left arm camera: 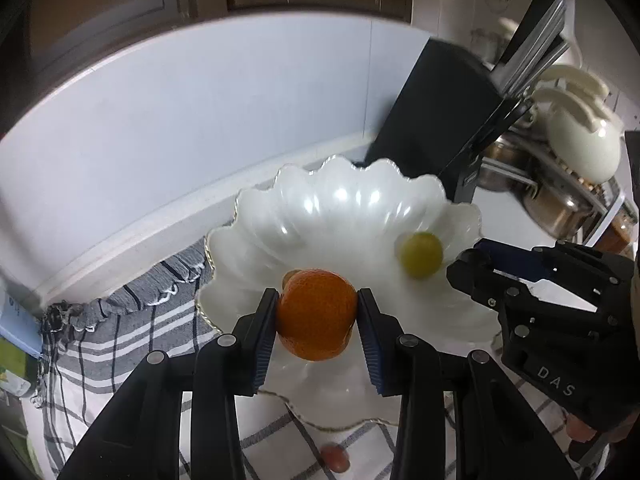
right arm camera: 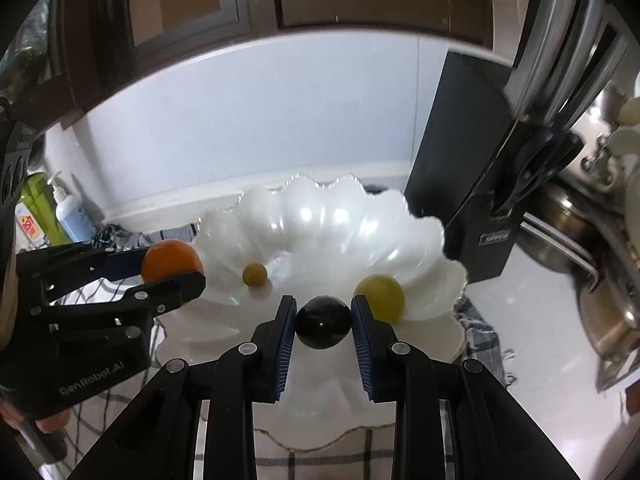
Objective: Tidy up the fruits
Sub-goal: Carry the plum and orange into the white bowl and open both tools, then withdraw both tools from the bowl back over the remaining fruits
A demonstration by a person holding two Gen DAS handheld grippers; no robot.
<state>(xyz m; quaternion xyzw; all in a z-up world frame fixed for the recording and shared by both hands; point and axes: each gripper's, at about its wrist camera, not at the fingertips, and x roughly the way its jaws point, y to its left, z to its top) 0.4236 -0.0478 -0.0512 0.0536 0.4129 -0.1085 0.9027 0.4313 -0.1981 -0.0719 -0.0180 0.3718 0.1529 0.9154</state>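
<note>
The white scalloped bowl (right arm camera: 320, 232) is open from above, its middle and far side bare. Inside, a green grape (right arm camera: 380, 295) at the right and a small olive-coloured fruit (right arm camera: 255, 275) at the left take up floor. Close behind its right rim stands a black knife block (right arm camera: 460, 184), with steel pots (right arm camera: 568, 224) beyond. The wall (right arm camera: 260, 120) closes the back.

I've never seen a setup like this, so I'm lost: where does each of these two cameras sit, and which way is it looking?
Left wrist: sits on the left hand-held gripper, looking forward and down along its fingers at the orange fruit they clamp over the white bowl; the right hand-held gripper and fingertips of a hand show at the right edge.
Right wrist: sits on the right hand-held gripper, looking down at its dark fruit; the left one enters at left.
Shared: bowl, green fruit, orange fruit, black knife block.
</note>
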